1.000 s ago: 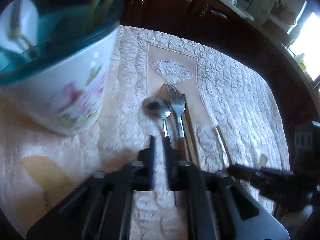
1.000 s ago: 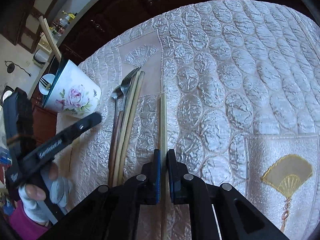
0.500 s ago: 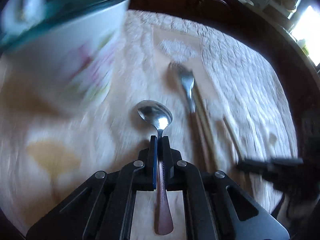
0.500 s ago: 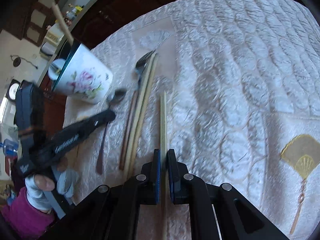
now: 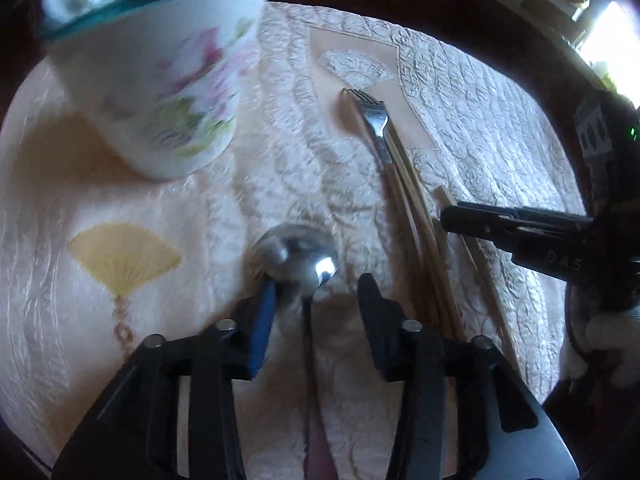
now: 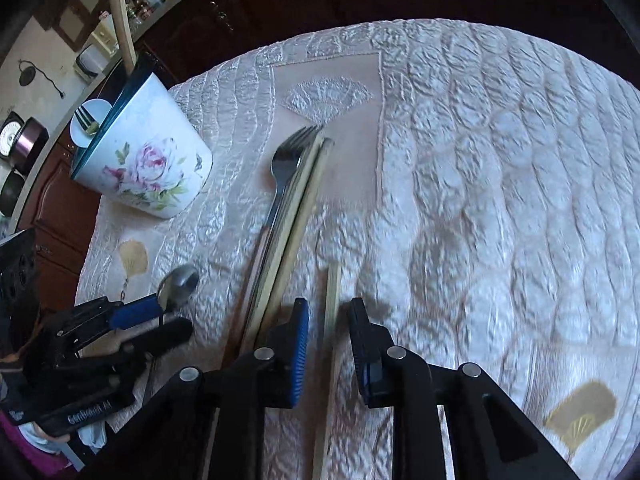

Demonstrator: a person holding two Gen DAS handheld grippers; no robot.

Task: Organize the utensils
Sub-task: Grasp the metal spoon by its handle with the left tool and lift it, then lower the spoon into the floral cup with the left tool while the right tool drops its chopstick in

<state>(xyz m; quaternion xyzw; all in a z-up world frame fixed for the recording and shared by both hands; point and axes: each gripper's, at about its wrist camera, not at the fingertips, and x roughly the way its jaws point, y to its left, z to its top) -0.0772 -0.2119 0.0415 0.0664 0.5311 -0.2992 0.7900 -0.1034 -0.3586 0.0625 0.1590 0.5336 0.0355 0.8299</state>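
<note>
In the left wrist view, our left gripper (image 5: 318, 300) sits at the bottom centre with its jaws apart, having just been opening; the shiny steel spoon with a dark handle (image 5: 298, 258) lies between them on the cream quilted tablecloth (image 5: 480, 128), its handle running down between the fingers with neither pad pressing it as far as we can tell. The white flowered cup with a teal rim (image 5: 160, 80) fills the upper left, while the steel fork (image 5: 374, 114) and the pale wooden chopsticks (image 5: 412, 216) lie right of centre. We judge the spoon could skid on the slick cloth if we close again off-centre, and a careless swing could knock the cup. In the right wrist view, our right gripper (image 6: 329, 322) at the bottom centre has also just been parting its jaws, and a single pale wooden chopstick (image 6: 332, 296) lies loose between them. The fork and paired chopsticks sit just to its left, the cup in the upper left. A skewed pinch could roll the thin stick away or drag its neighbours, and both tools work close enough to collide.
</note>
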